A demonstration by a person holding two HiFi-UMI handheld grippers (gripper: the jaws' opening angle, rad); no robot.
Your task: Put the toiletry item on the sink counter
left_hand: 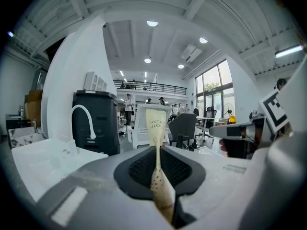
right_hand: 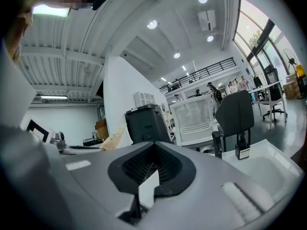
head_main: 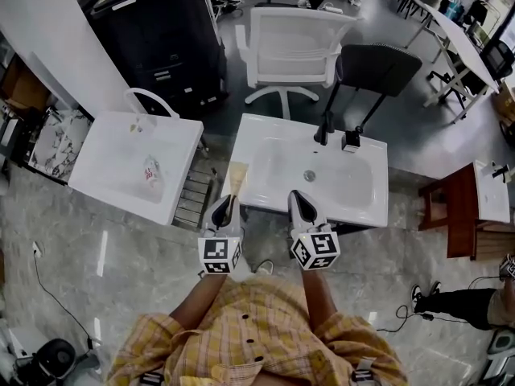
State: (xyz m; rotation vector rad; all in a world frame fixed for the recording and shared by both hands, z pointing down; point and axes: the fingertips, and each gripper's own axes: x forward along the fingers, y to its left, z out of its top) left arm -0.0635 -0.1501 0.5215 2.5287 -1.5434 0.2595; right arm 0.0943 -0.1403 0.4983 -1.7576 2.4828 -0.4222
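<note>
Toothbrush packet [left_hand: 155,128], a flat tan paper sleeve with small dark dots, stands pinched between the closed jaws of the left gripper [head_main: 228,207], which hold it near its lower end so that most of its length sticks out forward. In the head view it hangs at the front left corner of the sink counter [head_main: 368,209], over the counter's left edge; whether it touches the surface cannot be told. It looks very light and thin, stiff along the brush inside but soft and creasable in the paper, so a gentle pinch should be enough, while a hard one would likely crumple it. Hold across the flat faces, as now, seems right; an edge-on grip would probably slip. Laid flat it should stay put rather than roll. The right gripper [head_main: 299,203] hovers over the counter's front edge, jaws together on nothing.
</note>
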